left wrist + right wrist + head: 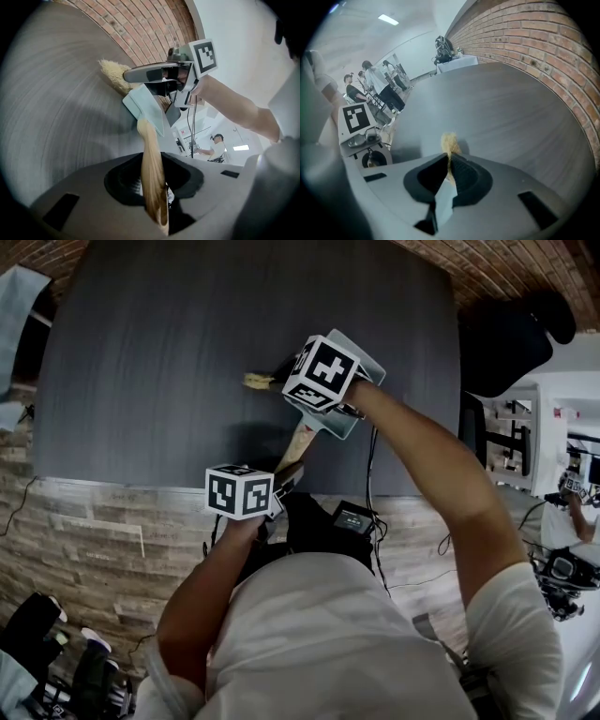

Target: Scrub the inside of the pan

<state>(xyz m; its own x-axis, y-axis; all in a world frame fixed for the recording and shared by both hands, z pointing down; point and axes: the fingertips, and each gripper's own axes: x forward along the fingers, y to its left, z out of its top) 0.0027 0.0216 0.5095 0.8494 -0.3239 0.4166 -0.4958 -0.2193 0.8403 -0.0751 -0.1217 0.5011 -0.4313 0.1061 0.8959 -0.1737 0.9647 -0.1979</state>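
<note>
Close in, your left gripper (152, 197) is clamped on the wooden handle (151, 159); hold it firm so the pan (146, 108), just beyond those fingertips, can't twist. Farther out, your right gripper (449, 171) pinches the scrubber (450, 140), its tuft poking past the pan's rim over the table (169, 352); draw it inside, then press down on the pan's floor

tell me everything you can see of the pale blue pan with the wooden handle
The pale blue pan looks squarish, with flat angled walls. A long light wooden handle runs from it into the left gripper, whose jaws clamp it. The pan is held tilted over the dark grey table. The right gripper, shut on a tan fibrous scrubber, reaches across its rim; contact is unclear.
</note>
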